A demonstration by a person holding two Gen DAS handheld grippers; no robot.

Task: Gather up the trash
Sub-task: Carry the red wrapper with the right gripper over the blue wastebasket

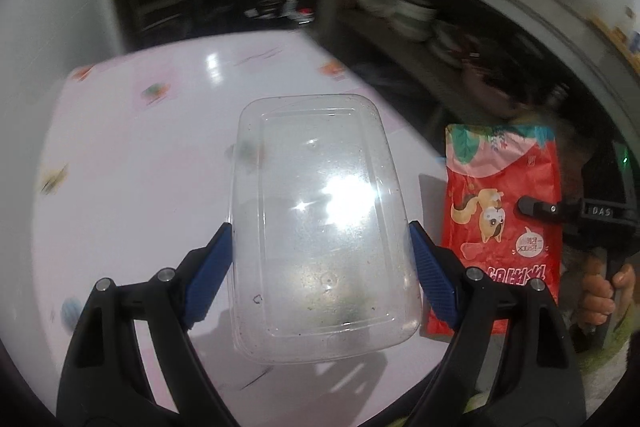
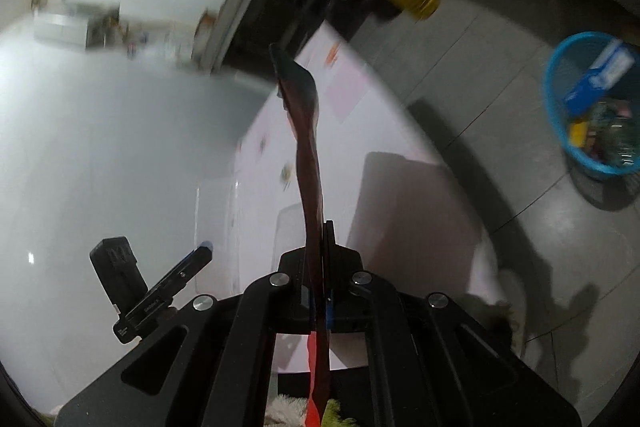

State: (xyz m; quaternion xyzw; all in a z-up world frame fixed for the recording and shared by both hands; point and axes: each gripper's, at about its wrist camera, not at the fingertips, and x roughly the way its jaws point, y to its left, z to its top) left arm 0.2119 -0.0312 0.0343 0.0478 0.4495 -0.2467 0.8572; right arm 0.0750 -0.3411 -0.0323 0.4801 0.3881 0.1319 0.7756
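The left gripper (image 1: 320, 247) grasps a clear plastic container (image 1: 320, 223) across its width: the two blue pads (image 1: 210, 273) press on its long sides, and the container hangs above the white table with a flower-print cover (image 1: 132, 155), with its shadow lying on the cover below it. The plastic is dusty and carries small dark specks near the lower end. To the right of it, in the left wrist view, a red snack bag (image 1: 500, 223) with a cartoon squirrel stands upright in the air, gripped at its side by the right gripper (image 1: 532, 207), and a hand (image 1: 604, 291) holds the handle of this tool. In the right wrist view the same gripper is clenched on the bag, which shows edge-on as a thin dark red strip rising between the closed fingers. Part of the left gripper and the faint outline of the container are visible at the lower left there. On the grey tiled floor (image 2: 480, 75), well apart from the table, stands a blue mesh waste basket (image 2: 560, 115) that already contains a blue box (image 2: 600, 75) and some other wrappers.
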